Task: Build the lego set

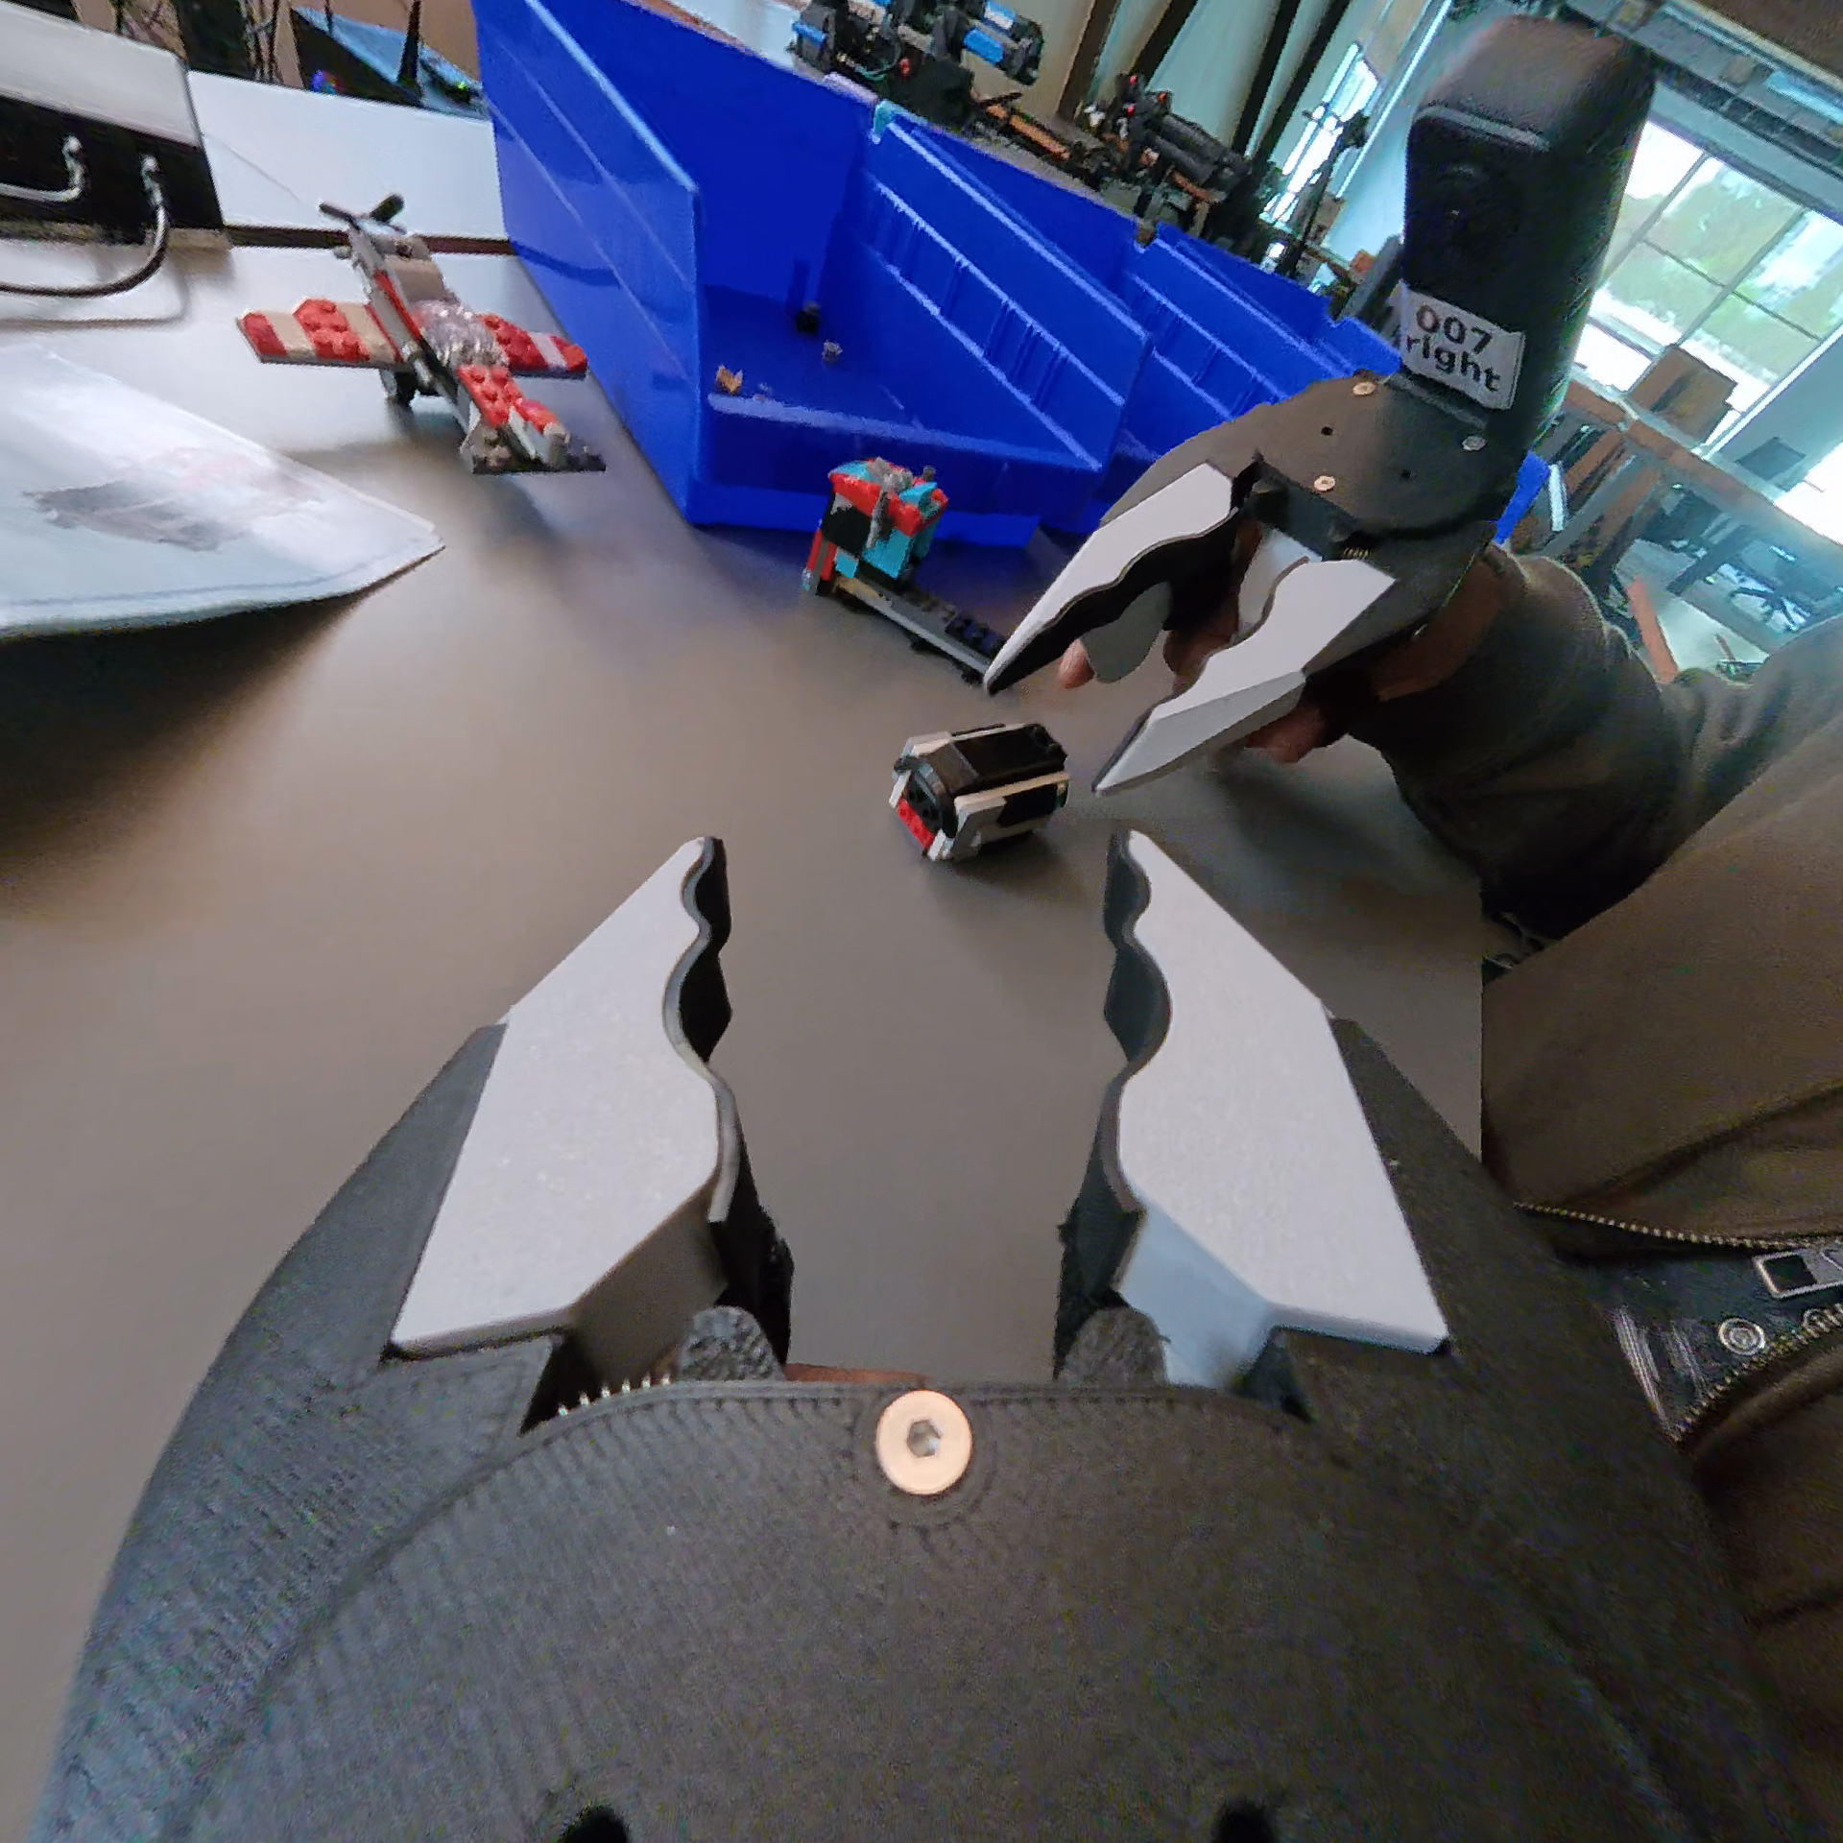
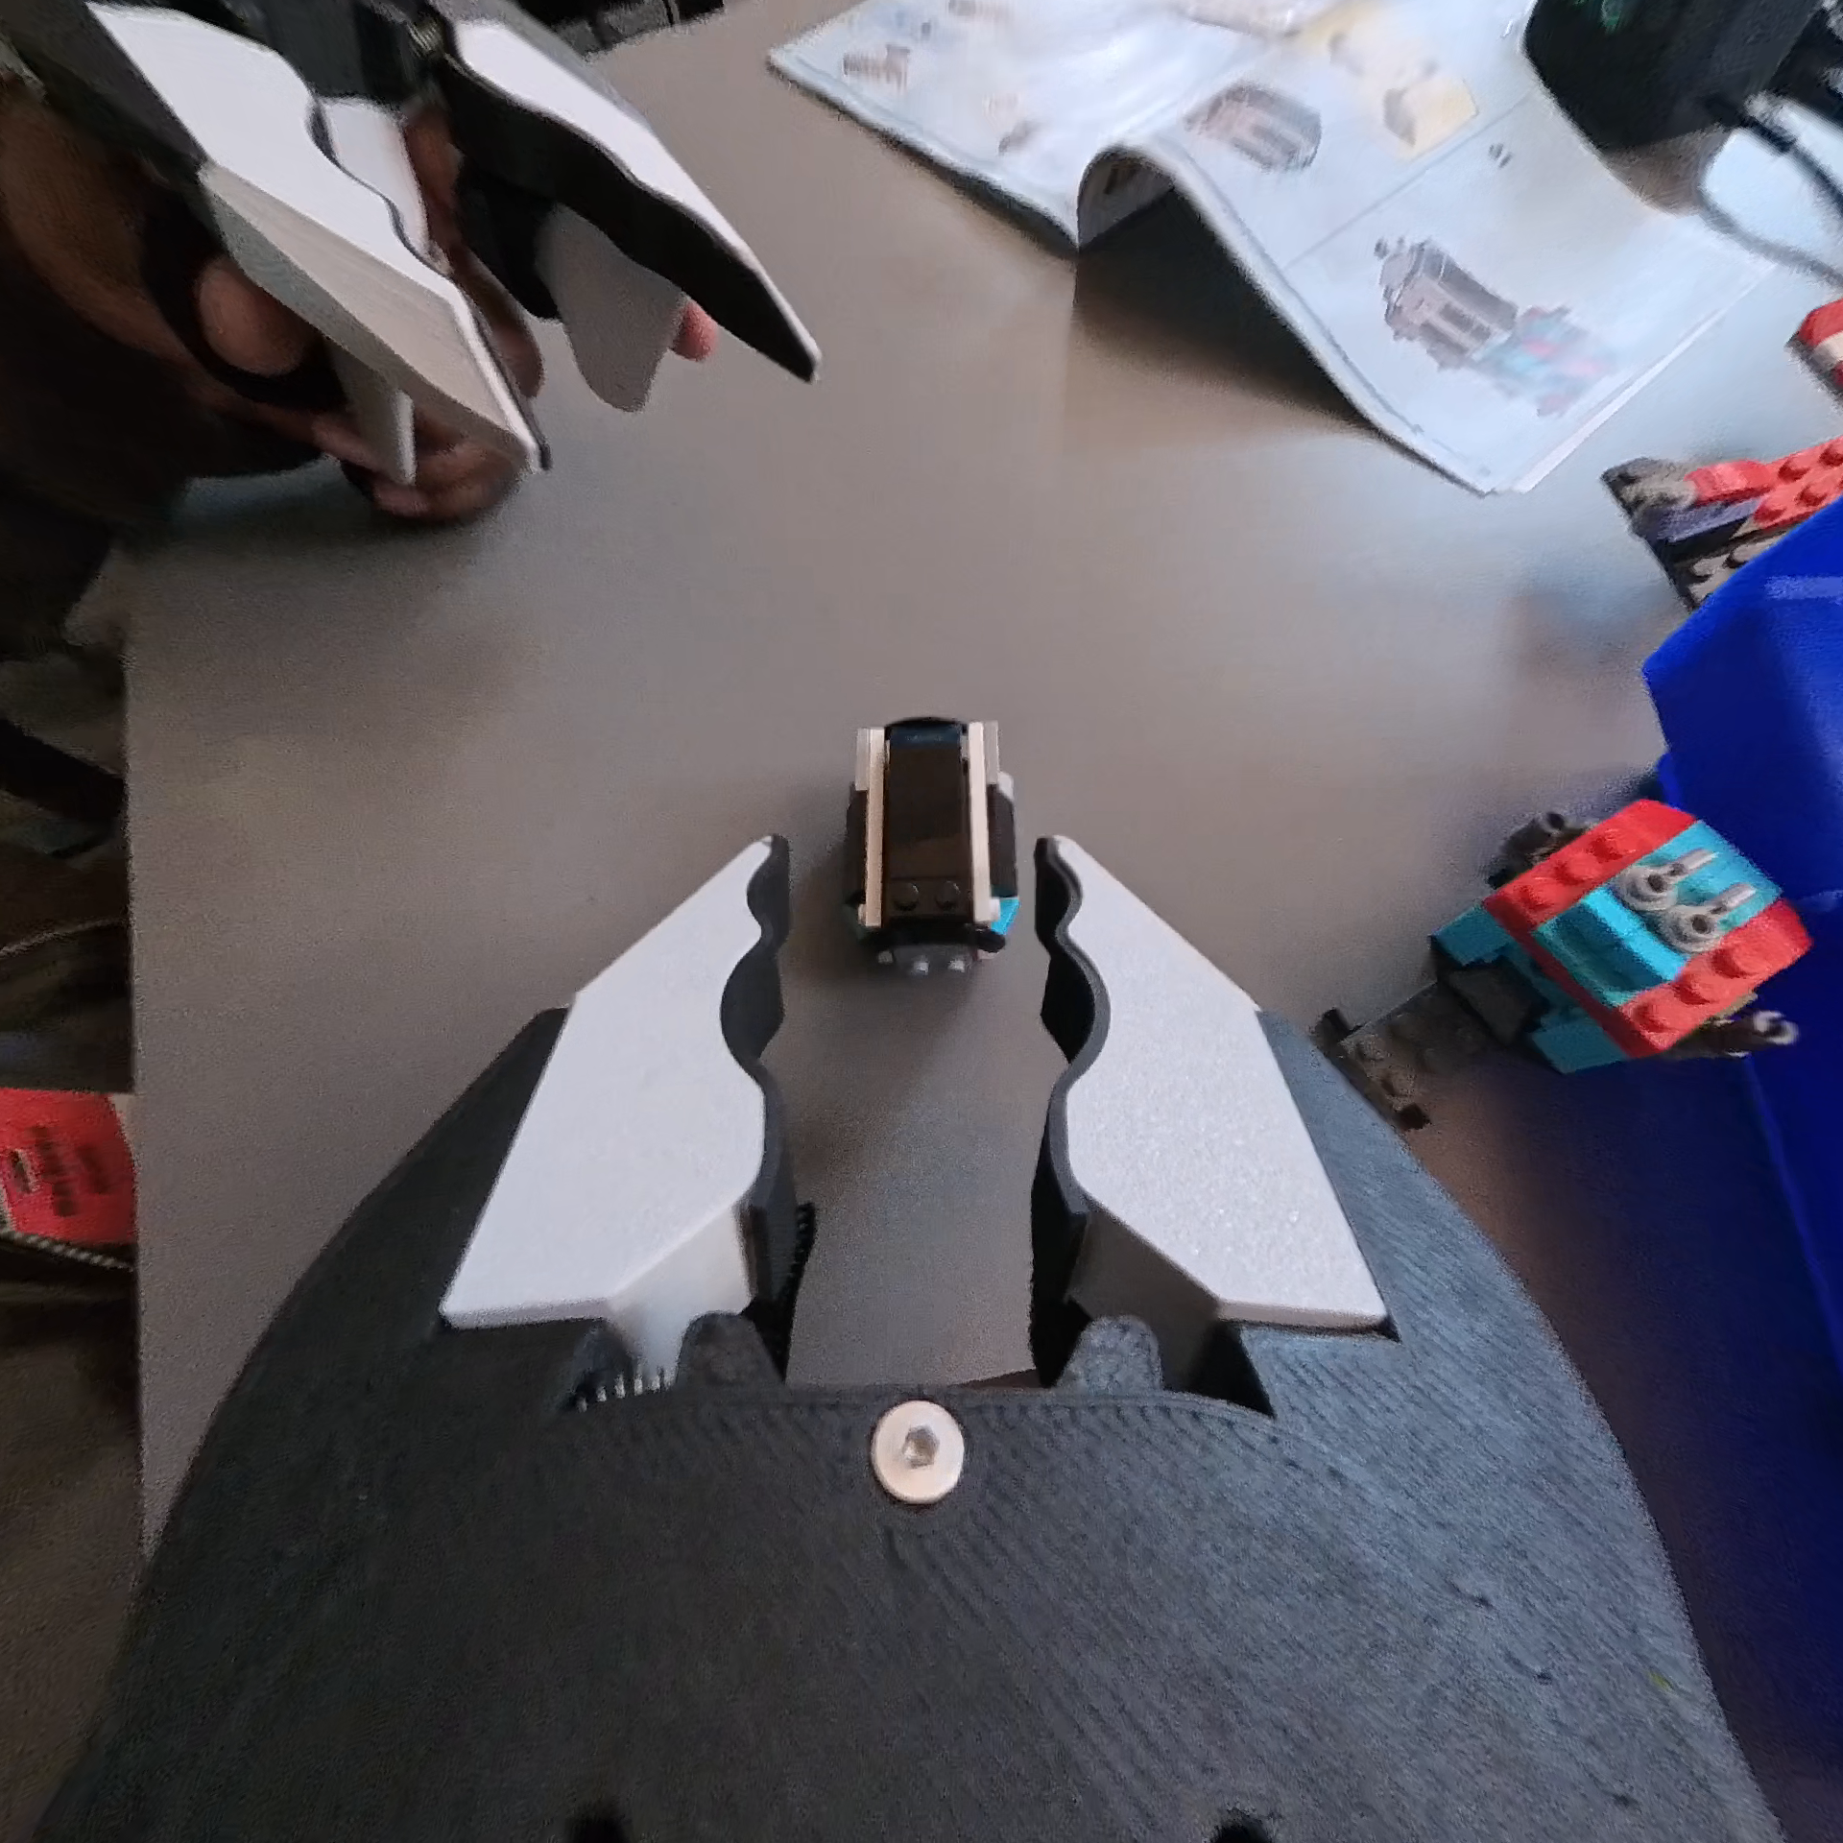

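left gripper (image 1: 918,858): nearest to the camera in the left wrist view, jaws wide apart, nothing between them, only bare table (image 1: 499,798) under.
right gripper (image 2: 910,858): jaws partly open, the small brick block stands between the two fingertips with a gap on each side; the pads do not press on it.
small brick block (image 2: 932,848): one piece, black with white strips, some red and teal at the ends; it lies on the table in front of the left gripper, just beside the right gripper's lower fingertip.
count of brick models: three in all: the small block, one red and teal model (image 1: 878,529), one red and grey plane (image 1: 429,339).
red and teal model: behind the small block, touching the front of the blue bins.
plane: far to the left of the small block, on the table.
blue bins (image 1: 638,249): a row of several, behind the small block; the exact number i cannot tell.
booklet (image 2: 1396,199): one, open, on the table beyond the small block in the right wrist view.
hands: one on each gripper, with dark sleeves.
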Demonstrator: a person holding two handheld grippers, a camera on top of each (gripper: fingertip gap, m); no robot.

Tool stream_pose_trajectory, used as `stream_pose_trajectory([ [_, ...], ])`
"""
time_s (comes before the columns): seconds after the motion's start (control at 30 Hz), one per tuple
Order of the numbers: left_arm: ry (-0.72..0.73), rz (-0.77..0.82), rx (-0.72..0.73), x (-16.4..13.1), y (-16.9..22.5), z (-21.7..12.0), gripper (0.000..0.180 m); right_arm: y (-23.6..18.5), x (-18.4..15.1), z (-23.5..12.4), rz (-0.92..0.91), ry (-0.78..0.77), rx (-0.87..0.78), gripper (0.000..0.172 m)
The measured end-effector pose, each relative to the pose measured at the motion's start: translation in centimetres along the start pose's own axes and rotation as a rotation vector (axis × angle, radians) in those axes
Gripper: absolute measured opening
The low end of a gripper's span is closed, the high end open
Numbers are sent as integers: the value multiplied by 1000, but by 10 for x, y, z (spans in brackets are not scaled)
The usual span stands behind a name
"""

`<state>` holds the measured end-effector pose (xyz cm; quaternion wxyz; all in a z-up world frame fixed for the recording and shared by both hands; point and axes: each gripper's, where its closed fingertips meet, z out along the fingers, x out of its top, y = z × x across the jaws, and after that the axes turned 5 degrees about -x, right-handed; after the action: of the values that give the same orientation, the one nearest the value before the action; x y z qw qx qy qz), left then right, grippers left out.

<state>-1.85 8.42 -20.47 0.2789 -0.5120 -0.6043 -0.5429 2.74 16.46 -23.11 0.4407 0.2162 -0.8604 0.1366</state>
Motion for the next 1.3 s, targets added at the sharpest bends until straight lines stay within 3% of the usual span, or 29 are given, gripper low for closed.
stream_pose_trajectory([
  [0.4,-52,270,-196,41,-11,28,79,34,22,-39,73,244,3,54],
  [0.53,-35,294,-239,47,-22,39,78,39,29,-44,78,302,-8,53],
  [0.97,85,151,-206,50,-42,16,72,42,25,-36,65,343,-7,51],
  [1.3,78,82,-257,46,-36,11,71,50,29,-41,129,392,22,46],
])
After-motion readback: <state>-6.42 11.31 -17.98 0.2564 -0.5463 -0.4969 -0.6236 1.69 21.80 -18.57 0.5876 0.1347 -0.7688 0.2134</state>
